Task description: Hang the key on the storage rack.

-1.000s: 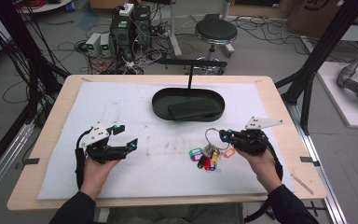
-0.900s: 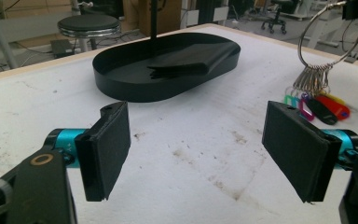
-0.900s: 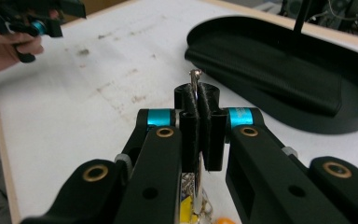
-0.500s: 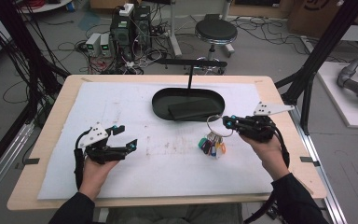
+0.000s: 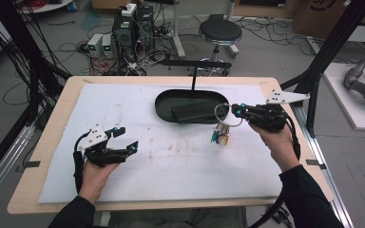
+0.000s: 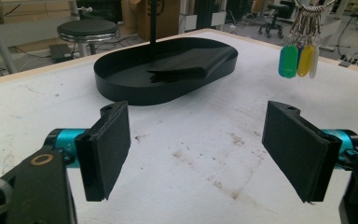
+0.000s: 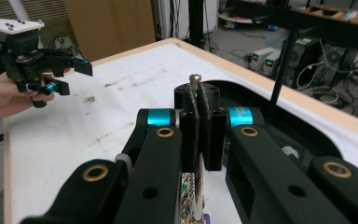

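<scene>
Jaws of the right gripper (image 7: 196,135) are pressed tight together on the wire ring of a key bunch (image 5: 221,130), and the ring's edge pokes up between the two pads in the right gripper view. In the high view that gripper (image 5: 233,110) sits at the right side of the tabletop (image 5: 47,114), held in the person's right hand (image 5: 278,142), with the ring standing out from its tip and the coloured tags hanging below it, clear of the white mat (image 5: 171,161). The bunch hangs just in front of the near right end of the black oval tray (image 5: 164,102).

The left gripper (image 6: 198,149) has its jaws spread wide with nothing between them, only stained mat. It rests low at the left side of the tabletop in the left hand (image 5: 95,173), well apart from the bunch. From the left gripper view the tags (image 6: 298,59) show green, yellow and white, dangling at upper right.

Farther off, the tray holds a dark flat piece (image 5: 195,111) and a thin black post (image 5: 193,80) rises from its far side. Beyond the tabletop stands a round stool (image 5: 220,33).
</scene>
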Demonstrator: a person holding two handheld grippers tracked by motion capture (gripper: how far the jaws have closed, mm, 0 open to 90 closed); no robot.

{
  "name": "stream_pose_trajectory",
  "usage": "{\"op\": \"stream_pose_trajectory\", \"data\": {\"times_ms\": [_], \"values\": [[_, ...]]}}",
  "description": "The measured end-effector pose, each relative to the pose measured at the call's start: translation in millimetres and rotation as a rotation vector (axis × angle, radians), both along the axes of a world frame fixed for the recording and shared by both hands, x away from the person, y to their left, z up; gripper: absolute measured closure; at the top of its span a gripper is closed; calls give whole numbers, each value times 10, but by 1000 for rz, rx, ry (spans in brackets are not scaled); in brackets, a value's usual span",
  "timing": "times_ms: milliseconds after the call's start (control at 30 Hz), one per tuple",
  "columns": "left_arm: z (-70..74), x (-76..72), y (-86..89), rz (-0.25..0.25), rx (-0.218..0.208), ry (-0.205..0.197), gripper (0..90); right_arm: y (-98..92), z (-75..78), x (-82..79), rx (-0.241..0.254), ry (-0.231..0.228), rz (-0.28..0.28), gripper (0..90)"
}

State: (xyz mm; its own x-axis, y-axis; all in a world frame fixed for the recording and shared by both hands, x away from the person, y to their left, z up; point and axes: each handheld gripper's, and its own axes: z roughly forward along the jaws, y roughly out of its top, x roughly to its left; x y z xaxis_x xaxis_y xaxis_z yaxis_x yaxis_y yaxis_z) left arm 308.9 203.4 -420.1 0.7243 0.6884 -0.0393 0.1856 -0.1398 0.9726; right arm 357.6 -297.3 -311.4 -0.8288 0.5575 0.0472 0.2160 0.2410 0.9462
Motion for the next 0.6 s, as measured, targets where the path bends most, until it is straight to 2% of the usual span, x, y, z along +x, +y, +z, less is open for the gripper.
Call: {"op": "stream_pose_trajectory", "data": {"times_ms": [333,600], "values": [[6,4,-11,-9,2,-5,237,3,179,105,12,-67,-7,882],[18,-11,12,-5,1,-10,236,19,295,219,18,-100,-26,882]]}}
